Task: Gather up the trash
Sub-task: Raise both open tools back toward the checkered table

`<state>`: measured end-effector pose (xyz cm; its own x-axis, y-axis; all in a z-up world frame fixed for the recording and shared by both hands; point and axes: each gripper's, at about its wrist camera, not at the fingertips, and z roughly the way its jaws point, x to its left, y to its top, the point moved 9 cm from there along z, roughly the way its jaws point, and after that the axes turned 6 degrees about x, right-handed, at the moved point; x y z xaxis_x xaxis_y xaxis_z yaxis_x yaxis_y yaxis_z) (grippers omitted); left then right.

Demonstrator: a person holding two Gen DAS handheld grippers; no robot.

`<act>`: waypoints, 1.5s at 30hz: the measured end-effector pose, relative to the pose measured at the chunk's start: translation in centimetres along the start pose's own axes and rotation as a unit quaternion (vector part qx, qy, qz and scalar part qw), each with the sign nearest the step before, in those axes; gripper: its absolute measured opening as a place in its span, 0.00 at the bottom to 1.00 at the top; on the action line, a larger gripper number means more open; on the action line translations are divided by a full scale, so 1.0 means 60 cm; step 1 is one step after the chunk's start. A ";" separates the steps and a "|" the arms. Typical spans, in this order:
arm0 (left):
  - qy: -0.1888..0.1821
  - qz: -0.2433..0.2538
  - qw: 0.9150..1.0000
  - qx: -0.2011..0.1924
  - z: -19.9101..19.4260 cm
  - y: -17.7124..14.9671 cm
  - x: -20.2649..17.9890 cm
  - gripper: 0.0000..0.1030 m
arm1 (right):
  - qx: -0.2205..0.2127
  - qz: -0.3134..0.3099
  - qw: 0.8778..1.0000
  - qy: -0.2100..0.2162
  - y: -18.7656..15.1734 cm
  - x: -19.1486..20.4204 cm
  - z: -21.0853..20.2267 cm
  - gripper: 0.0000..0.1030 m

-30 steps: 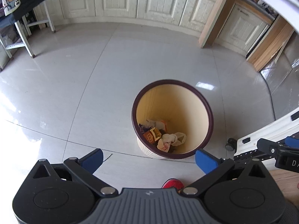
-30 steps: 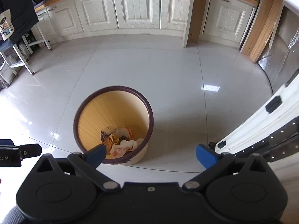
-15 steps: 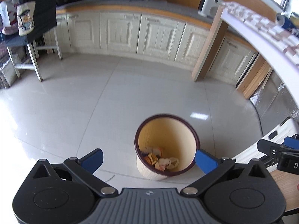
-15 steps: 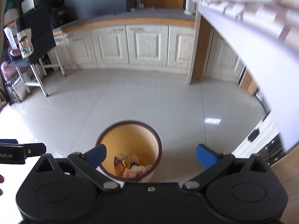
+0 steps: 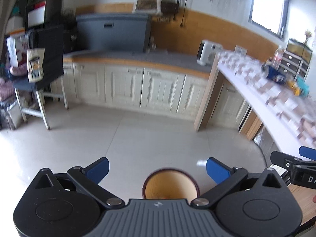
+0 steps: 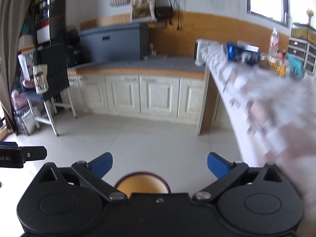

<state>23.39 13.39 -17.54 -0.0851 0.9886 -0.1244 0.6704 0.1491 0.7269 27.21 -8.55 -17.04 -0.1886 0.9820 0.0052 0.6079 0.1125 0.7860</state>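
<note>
A tan waste bin with a dark rim (image 5: 171,183) stands on the tiled floor, low in both views, also in the right wrist view (image 6: 141,184); its contents are hidden. My left gripper (image 5: 157,170) is open and empty, high above the bin. My right gripper (image 6: 160,165) is open and empty too. On the patterned table at the right lie a blue can (image 6: 241,55) on its side, a yellow wrapper (image 5: 293,85) and a teal item (image 6: 295,69), all blurred. The can also shows in the left wrist view (image 5: 275,73).
White cabinets with a grey counter (image 5: 138,59) run along the far wall. A wooden post (image 5: 206,98) holds the table end. A stool with a dark cloth (image 5: 39,79) stands at the left. A clear bottle (image 6: 274,42) stands at the table's far side.
Both grippers have risen and tilted up from looking down into the bin. The bin has dropped to the bottom of both views and the table top has come into sight.
</note>
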 end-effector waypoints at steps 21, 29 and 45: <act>-0.086 0.076 0.981 -0.157 -0.143 0.132 -0.224 1.00 | -0.176 0.004 0.982 -0.060 0.116 -0.178 -0.285 1.00; -0.126 0.120 0.968 -0.182 -0.121 0.186 -0.352 1.00 | -0.171 0.003 0.981 -0.091 0.154 -0.323 -0.296 1.00; -0.204 0.148 0.954 -0.162 0.007 0.319 -0.548 1.00 | -0.172 -0.007 0.974 -0.150 0.342 -0.553 -0.206 1.00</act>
<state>39.32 -16.30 0.19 0.4110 0.9076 -0.0854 0.3526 -0.0719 0.9330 36.39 -40.71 6.57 0.0711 0.9866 -0.1466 0.3026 0.1187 0.9457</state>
